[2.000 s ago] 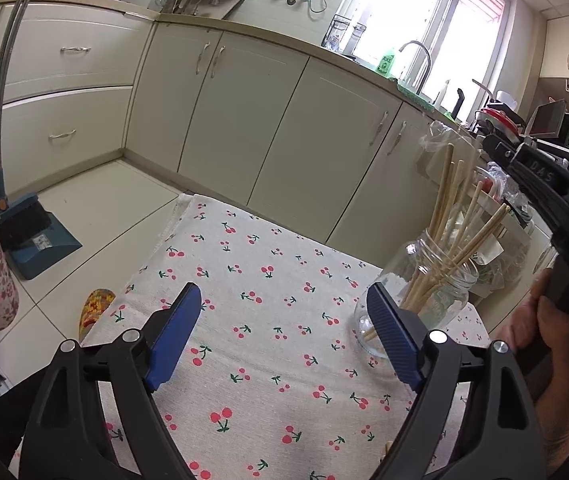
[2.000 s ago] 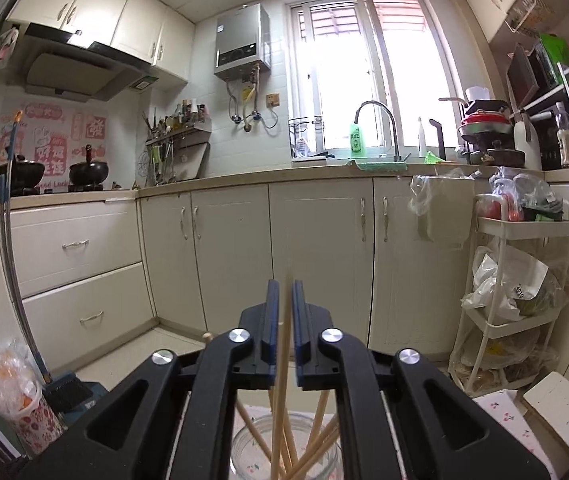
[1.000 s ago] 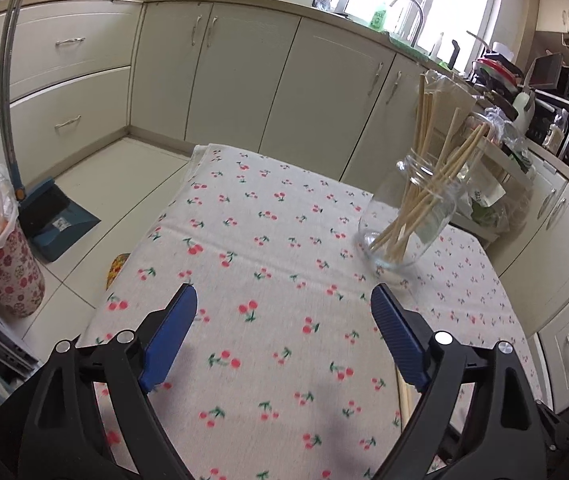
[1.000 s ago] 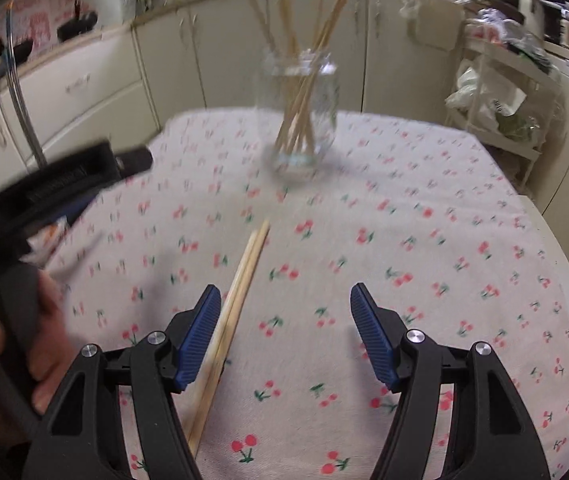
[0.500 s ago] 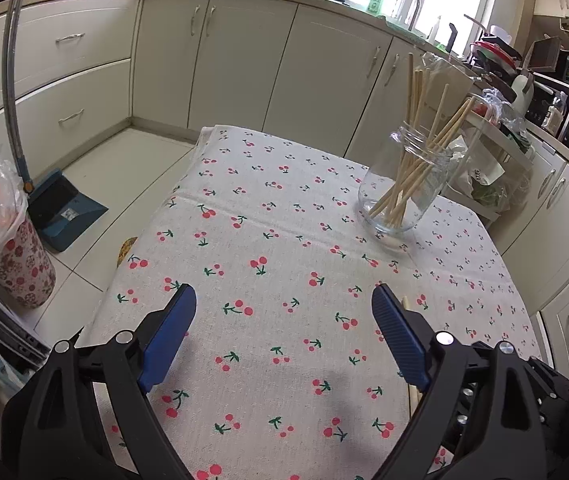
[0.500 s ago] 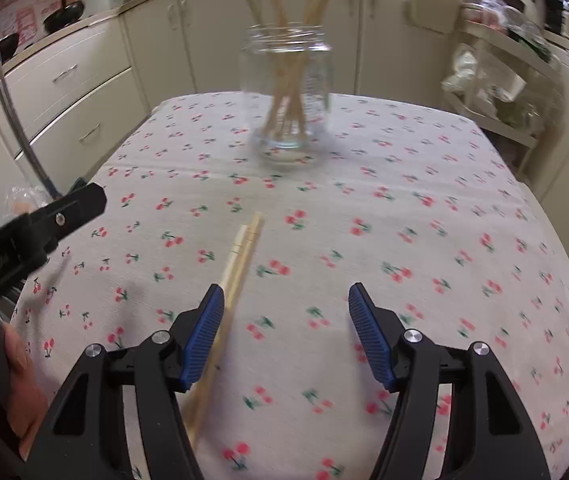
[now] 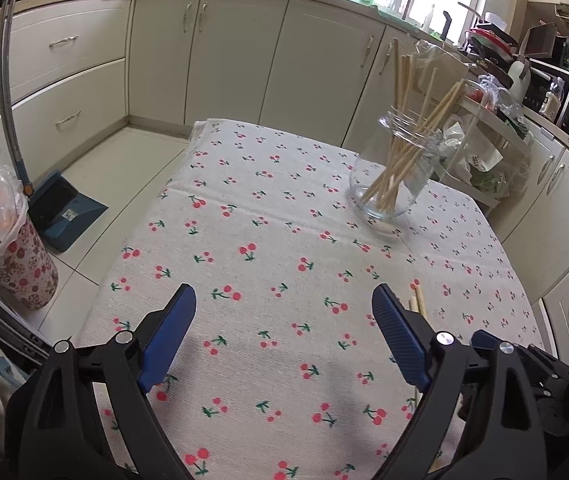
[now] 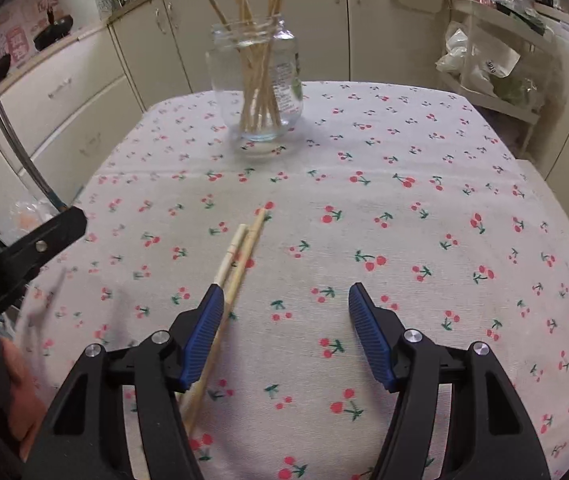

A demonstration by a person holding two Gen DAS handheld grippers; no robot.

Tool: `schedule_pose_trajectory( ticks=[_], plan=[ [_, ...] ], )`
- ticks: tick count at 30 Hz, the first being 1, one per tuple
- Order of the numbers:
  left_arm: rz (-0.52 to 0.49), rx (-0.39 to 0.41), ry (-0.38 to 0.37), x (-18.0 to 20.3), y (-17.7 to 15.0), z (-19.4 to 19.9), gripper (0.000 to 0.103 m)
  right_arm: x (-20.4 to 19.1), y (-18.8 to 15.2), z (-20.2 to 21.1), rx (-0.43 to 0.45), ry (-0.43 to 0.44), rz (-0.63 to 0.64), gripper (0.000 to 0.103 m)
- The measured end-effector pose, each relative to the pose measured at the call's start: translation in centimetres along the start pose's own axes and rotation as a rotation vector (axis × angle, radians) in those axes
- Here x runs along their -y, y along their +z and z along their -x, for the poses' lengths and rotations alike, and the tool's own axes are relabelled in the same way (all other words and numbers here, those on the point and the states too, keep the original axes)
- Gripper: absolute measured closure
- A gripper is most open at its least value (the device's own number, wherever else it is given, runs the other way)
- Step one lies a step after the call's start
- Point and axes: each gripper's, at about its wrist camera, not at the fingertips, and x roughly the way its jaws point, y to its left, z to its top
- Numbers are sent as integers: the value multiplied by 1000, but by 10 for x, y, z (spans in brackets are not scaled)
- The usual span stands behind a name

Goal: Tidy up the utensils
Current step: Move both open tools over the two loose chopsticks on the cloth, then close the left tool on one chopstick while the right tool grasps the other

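Note:
A clear glass jar [image 7: 394, 176] holding several wooden chopsticks stands at the far right of the cherry-print tablecloth [image 7: 268, 264]; it also shows in the right wrist view [image 8: 258, 88]. Loose chopsticks [image 8: 240, 252] lie flat on the cloth, running under my right gripper's left finger; their tips show in the left wrist view [image 7: 418, 306]. My left gripper [image 7: 284, 332] is open and empty above the near cloth. My right gripper [image 8: 282, 328] is open and empty just above the loose chopsticks.
Cream kitchen cabinets [image 7: 244, 52] line the far wall. A dustpan [image 7: 64, 208] and a bagged floral bin [image 7: 12, 256] stand on the floor at left. A wire rack with bags [image 8: 492, 68] stands at right.
My right gripper let go of a chopstick over the jar, opened, and drew back down to the loose chopsticks. My left gripper pulled back from the jar toward the near edge.

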Motion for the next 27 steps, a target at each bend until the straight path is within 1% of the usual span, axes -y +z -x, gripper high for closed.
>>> schedule_pose_trajectory(
  ticks=[4,5,7,11,14,16,17,19,22,23,25,27],
  plan=[
    [-45,-6,-13,15,-3,2,17,-6,3,-5,-15,-12,37,39],
    [-53,-10,-17,18,-4,2,17,-6,4,-6,-23,-36,47,39],
    [-71,-13,-21,23,-4,4,17,-1,3,-5,-22,-39,40,39],
    [-90,-24,-19,29,-6,3,17,13,1,-2,-24,-79,33,39],
    [-114,-49,-30,38,-8,-1,17,24,-2,3,-21,-70,26,49],
    [-150,-64,-31,49,-10,-5,17,30,-3,6,-17,-69,32,62],
    [-185,-77,-31,59,-12,-8,17,35,-4,7,-16,-62,28,65],
    [-245,-101,-13,74,-17,-15,17,43,-5,10,-14,-58,22,78],
    [-306,-144,3,92,-24,-27,18,52,-6,13,-10,-41,7,80],
    [-313,-156,2,94,-25,-29,19,52,-6,13,-9,-36,10,80],
    [-330,-184,10,100,-29,-36,26,52,-6,13,-8,-34,21,80],
    [-334,-217,3,101,-30,-42,40,52,-4,11,-9,-25,24,80]
  ],
)
